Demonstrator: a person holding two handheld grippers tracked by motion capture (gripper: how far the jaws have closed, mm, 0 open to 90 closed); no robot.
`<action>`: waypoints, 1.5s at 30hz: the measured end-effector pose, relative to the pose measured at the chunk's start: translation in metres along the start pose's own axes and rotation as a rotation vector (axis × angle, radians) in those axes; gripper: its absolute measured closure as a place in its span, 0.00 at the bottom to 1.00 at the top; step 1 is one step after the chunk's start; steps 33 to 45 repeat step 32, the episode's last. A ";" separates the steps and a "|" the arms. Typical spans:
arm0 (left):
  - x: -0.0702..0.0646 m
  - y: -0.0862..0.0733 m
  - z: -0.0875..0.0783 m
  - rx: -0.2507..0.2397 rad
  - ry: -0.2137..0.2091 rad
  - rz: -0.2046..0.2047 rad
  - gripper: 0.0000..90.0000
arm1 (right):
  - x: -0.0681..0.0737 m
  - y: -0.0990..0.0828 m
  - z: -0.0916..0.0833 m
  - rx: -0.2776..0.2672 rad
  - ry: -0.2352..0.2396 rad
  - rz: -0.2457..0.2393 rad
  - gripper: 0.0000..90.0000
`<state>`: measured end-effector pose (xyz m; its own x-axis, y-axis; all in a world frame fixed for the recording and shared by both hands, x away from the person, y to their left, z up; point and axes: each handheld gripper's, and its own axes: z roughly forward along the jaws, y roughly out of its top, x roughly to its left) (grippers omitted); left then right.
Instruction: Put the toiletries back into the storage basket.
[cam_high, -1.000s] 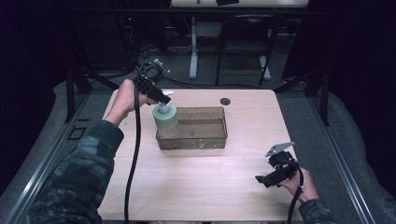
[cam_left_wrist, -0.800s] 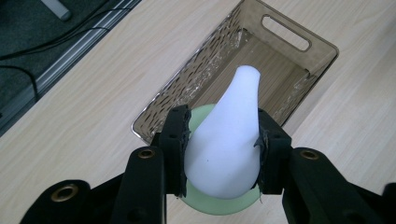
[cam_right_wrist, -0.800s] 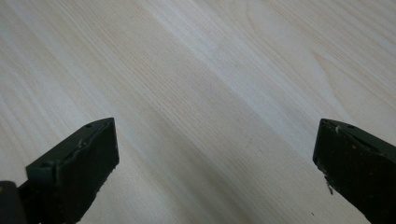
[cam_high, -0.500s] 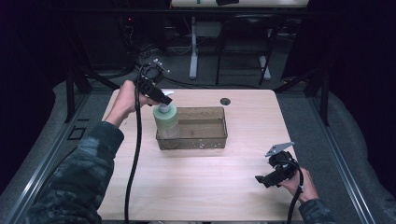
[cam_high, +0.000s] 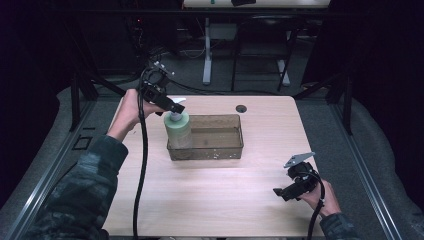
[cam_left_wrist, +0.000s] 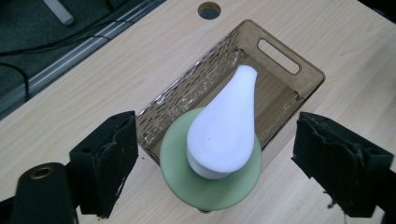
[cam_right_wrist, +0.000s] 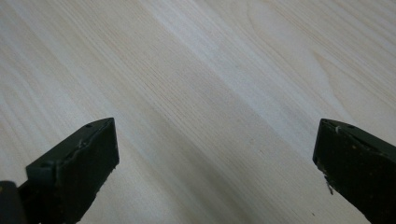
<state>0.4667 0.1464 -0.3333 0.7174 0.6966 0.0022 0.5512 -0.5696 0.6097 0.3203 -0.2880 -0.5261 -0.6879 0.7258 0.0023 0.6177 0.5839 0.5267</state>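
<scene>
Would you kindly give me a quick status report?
Left gripper jaws just opened, clear of soap bottle. Bottle upright in the bin. Right gripper open over bare table.

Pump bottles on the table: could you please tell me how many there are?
1: the green pump bottle stands upright at the left end of the brown bin, between the left gripper's open jaws.

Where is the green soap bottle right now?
In the high view the green soap bottle stands upright in the left end of the brown bin, just below the left gripper.
</scene>
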 end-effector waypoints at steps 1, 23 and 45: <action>0.000 -0.002 -0.001 -0.003 0.004 -0.004 0.12 | 0.000 0.000 0.000 0.000 0.000 0.000 0.00; -0.007 -0.075 -0.004 -0.037 0.031 -0.072 0.00 | 0.000 0.000 0.001 0.004 -0.007 -0.007 0.00; -0.009 -0.097 -0.002 -0.052 0.036 -0.094 0.00 | 0.001 0.001 0.001 0.006 -0.008 -0.007 0.00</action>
